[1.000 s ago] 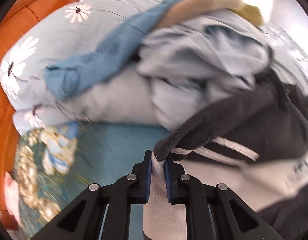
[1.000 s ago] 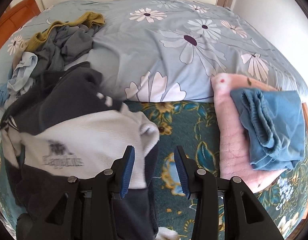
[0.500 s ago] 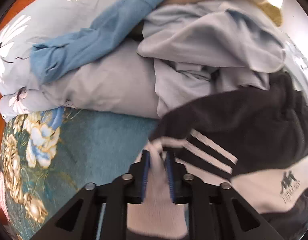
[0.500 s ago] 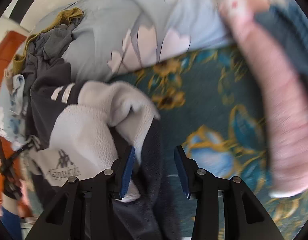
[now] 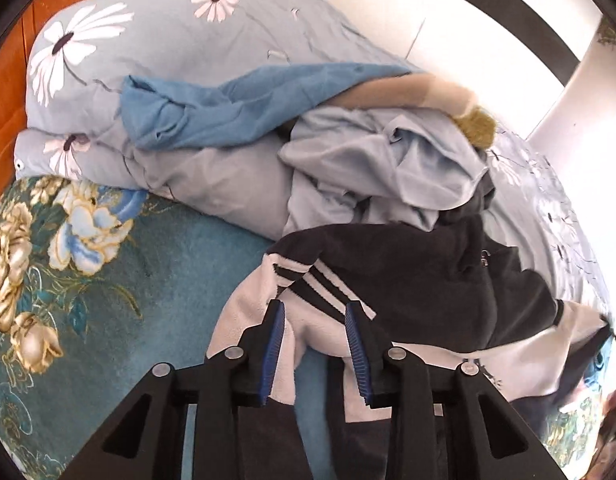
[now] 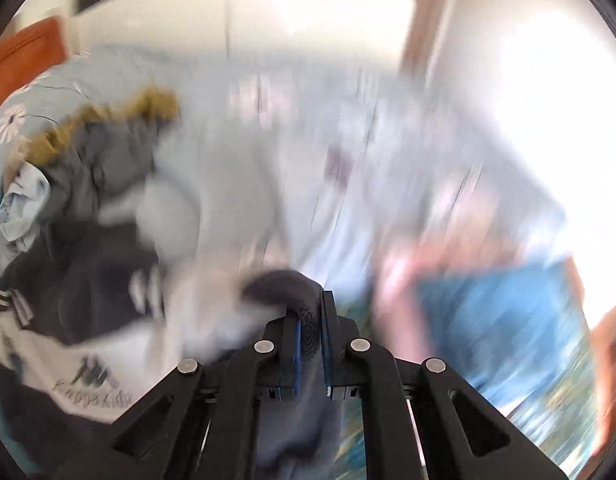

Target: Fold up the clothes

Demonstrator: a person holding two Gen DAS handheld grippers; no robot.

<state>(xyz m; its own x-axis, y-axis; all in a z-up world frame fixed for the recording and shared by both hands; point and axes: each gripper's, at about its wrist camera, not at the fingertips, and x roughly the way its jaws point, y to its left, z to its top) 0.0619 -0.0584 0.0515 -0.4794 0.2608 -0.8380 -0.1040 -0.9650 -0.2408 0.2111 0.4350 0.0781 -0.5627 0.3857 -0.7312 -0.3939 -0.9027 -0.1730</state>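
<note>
A black and white fleece jacket (image 5: 428, 280) with white sleeve stripes lies crumpled on the teal floral bedspread (image 5: 108, 300). My left gripper (image 5: 314, 312) hovers over its white sleeve with the jaws opening. The white fabric lies loose between the pads, which do not press on it. In the blurred right wrist view, my right gripper (image 6: 310, 300) is shut on a dark grey fold of the same jacket (image 6: 88, 280), which stands raised off the bed. The jacket's printed logo shows at lower left there.
Behind the jacket is a heap of clothes: a light blue garment (image 5: 368, 160), a darker blue one (image 5: 236, 108) and a mustard piece (image 5: 478, 128), on a daisy-print quilt (image 5: 108, 40). A folded blue garment (image 6: 500, 312) on something pink lies at right. An orange wooden headboard (image 5: 12, 100) is at left.
The left gripper has opened and let go of the white sleeve end, and has lifted away. The right gripper has shut on a dark fold of the jacket and swung upward, blurring its view.
</note>
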